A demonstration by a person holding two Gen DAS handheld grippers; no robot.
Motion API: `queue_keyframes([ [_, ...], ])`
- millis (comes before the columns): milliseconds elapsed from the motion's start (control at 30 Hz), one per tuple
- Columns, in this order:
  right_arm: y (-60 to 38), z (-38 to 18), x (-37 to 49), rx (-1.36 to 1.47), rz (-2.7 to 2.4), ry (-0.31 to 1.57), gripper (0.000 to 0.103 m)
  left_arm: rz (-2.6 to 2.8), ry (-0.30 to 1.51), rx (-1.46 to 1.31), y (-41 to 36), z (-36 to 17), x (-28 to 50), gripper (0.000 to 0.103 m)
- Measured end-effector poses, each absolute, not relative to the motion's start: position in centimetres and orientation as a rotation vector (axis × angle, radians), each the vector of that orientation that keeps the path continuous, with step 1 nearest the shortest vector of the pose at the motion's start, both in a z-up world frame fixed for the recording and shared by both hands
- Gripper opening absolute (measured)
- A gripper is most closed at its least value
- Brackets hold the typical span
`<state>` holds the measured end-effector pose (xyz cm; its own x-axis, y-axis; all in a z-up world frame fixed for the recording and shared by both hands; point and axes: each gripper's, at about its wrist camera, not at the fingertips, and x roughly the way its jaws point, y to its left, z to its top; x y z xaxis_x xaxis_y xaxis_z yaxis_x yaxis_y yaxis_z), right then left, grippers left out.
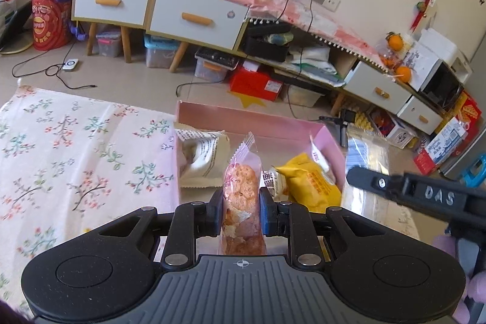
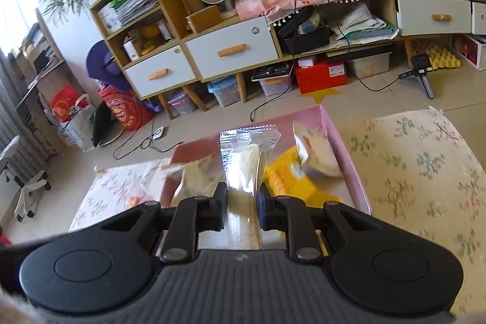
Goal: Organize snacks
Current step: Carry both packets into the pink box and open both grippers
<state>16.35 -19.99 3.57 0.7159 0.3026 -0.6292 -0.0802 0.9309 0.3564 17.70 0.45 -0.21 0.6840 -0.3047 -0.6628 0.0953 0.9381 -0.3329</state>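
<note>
Pinching a see-through packet of pink crackers, the left gripper is pressing its two black fingers on the packet's sides. The packet is standing up tall between them, hanging over the near end of the pink box. Inside the box a white snack bag is lying on the left and a yellow snack bag on the right. The box is sitting on a flowery cloth. The other gripper's black finger is poking in from the right side, close to the yellow bag.

Squeezing a clear packet with a long white biscuit, the right gripper is pressed almost flat together on it. This packet is also sticking up, over the near half of the pink box. A white bag is lying on the left and a yellow bag on the right. Another pale bag is looking blurry, so it may be leaning on the box wall, but I cannot be sure.

Both hands are crowding over one small box, so they could be bumping each other. The crackers could be cracking if the squeeze is too hard. The slippery clear packet could be sliding out and dropping on the cloth instead of in the box.
</note>
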Motion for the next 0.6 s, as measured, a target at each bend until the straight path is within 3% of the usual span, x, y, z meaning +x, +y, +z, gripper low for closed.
queue_keyframes([
  [600,-18.3,0.1,21.0,0.233,0.188,0.824,0.018,-0.190,0.818,-0.277,0.0,-4.0,21.6,0.021],
])
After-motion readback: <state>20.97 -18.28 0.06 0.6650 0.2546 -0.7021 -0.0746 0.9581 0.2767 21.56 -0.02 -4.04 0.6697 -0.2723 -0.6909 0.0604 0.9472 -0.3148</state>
